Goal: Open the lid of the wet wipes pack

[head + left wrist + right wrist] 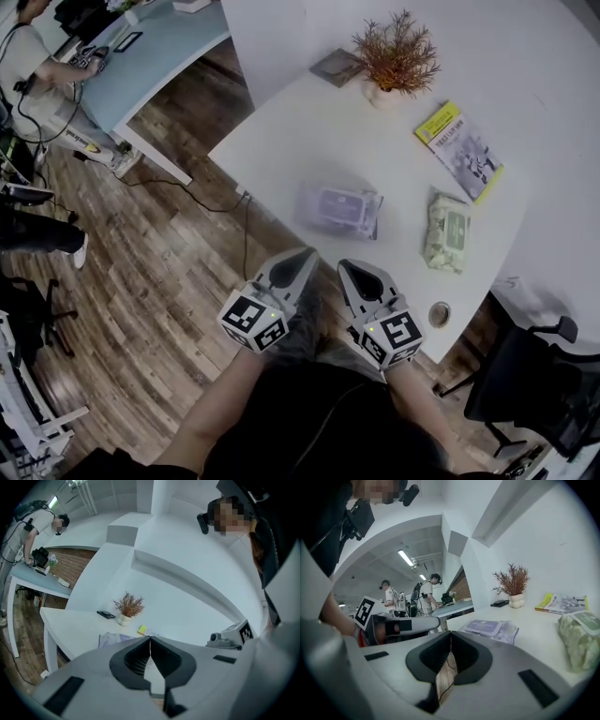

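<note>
Two wet wipes packs lie on the white table (375,150). The purple pack (339,208) (490,627) lies near the front edge, its lid down; the left gripper view shows only its edge (110,639). A green pack (448,232) (580,637) lies to its right, lid also down. My left gripper (305,255) (150,639) is shut and empty, just short of the table edge in front of the purple pack. Beside it, my right gripper (349,267) (451,634) is also shut and empty.
A dried plant in a white pot (396,56) (512,585) stands at the back with a dark flat item (336,67) beside it. A yellow booklet (459,150) lies at the right. A round cable port (439,314) sits near the front corner. People work at a blue desk (159,47).
</note>
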